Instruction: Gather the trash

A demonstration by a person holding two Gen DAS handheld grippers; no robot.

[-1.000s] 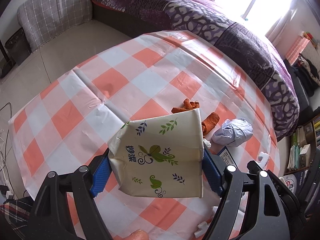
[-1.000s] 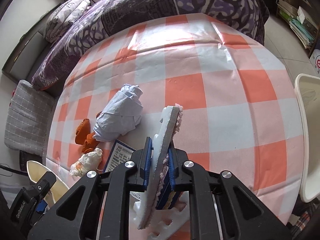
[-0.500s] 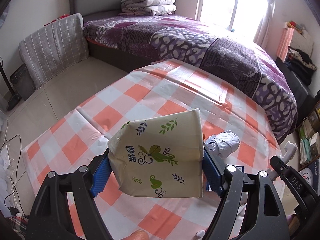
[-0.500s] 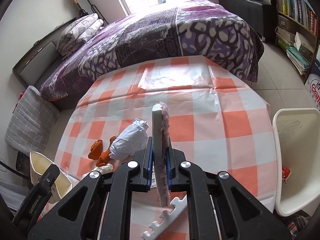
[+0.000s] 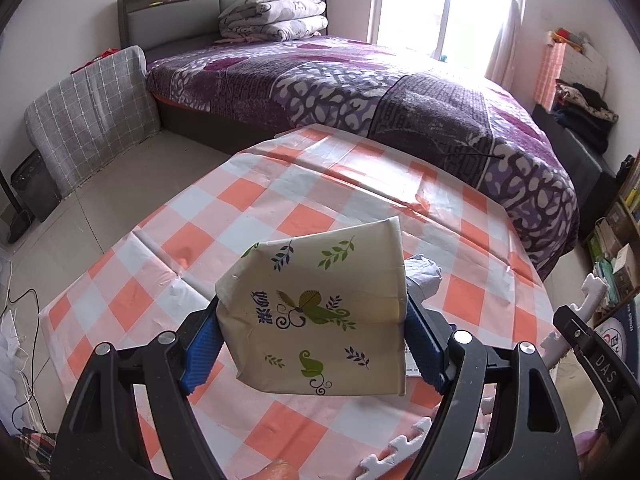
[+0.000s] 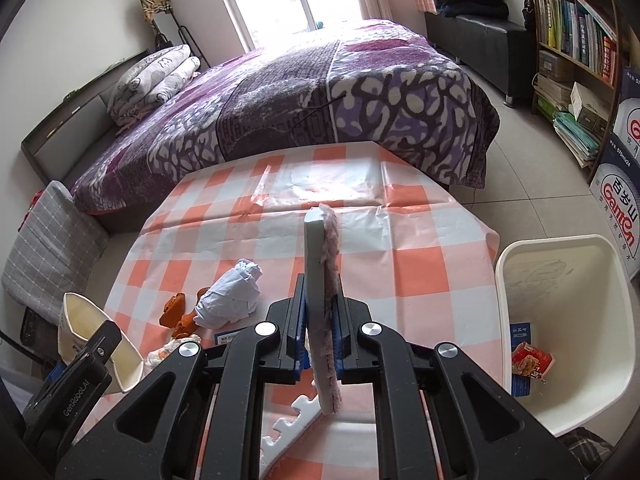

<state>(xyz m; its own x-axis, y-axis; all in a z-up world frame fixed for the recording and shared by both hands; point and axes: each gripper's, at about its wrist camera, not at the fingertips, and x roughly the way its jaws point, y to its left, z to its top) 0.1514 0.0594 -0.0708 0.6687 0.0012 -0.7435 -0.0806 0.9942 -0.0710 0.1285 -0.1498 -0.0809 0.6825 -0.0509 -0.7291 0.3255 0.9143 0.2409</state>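
My left gripper (image 5: 314, 344) is shut on a crushed cream paper cup (image 5: 320, 312) with green leaf print, held above the checked table (image 5: 280, 208). My right gripper (image 6: 320, 336) is shut on a white foam mat piece with pink fuzz (image 6: 322, 280), held upright above the table (image 6: 400, 240). The cup (image 6: 92, 340) and left gripper show at the left of the right wrist view. A crumpled pale-blue paper wad (image 6: 232, 296), orange peel bits (image 6: 176, 312) and a small white wrapper (image 6: 168, 354) lie on the table. A white bin (image 6: 568, 320) stands right of the table with wrappers inside.
Another white foam puzzle piece (image 6: 288, 432) lies at the table's near edge, and a printed card (image 6: 226, 338) by the wad. A purple-covered bed (image 6: 320, 92) stands behind the table. A bookshelf (image 6: 576, 40) and boxes (image 6: 620, 192) are at the right.
Both grippers have risen and tilted up, each still holding its item. The views now take in more of the bed and room, and the bin shows fully on the right.
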